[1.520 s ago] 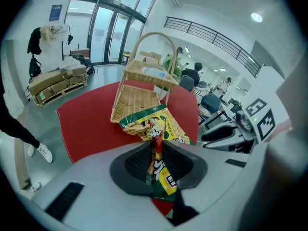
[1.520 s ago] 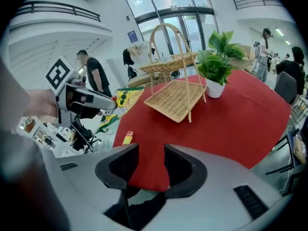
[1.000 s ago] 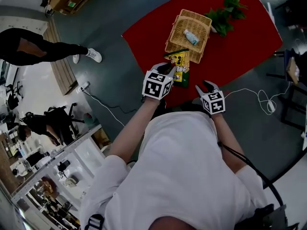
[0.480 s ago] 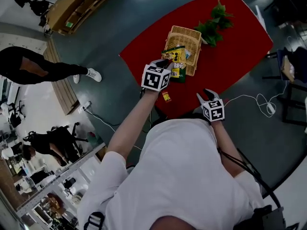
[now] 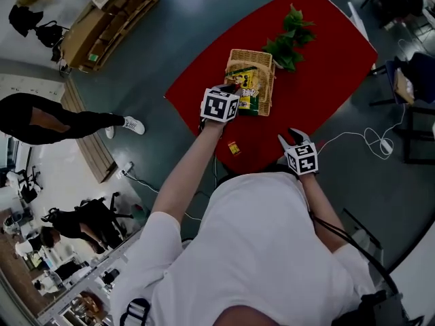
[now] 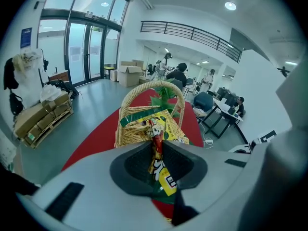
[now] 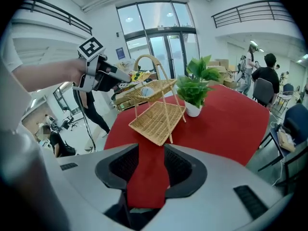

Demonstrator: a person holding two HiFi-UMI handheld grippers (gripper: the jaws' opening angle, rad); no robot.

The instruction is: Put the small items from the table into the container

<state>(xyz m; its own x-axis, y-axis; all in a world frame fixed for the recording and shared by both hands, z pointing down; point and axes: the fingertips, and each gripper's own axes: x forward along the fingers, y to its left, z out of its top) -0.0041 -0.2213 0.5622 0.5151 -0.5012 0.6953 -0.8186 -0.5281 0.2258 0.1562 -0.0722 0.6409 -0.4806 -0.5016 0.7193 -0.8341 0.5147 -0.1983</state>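
A two-tier wicker basket stands on the red table. My left gripper is shut on a yellow and green snack packet, which hangs over the basket's near part. A small red and yellow item lies on the table near its front edge. My right gripper hovers at the table's near edge, open, with only red tabletop showing between its jaws. In the right gripper view the left gripper is beside the basket's handle.
A potted green plant stands just behind the basket. A white cable lies on the floor at the right, by chairs and a desk. People and a pallet of cardboard boxes are off to the left.
My left gripper carried the snack packet from the basket's near edge to over the basket. The small item on the table came into view behind it. My right gripper barely moved.
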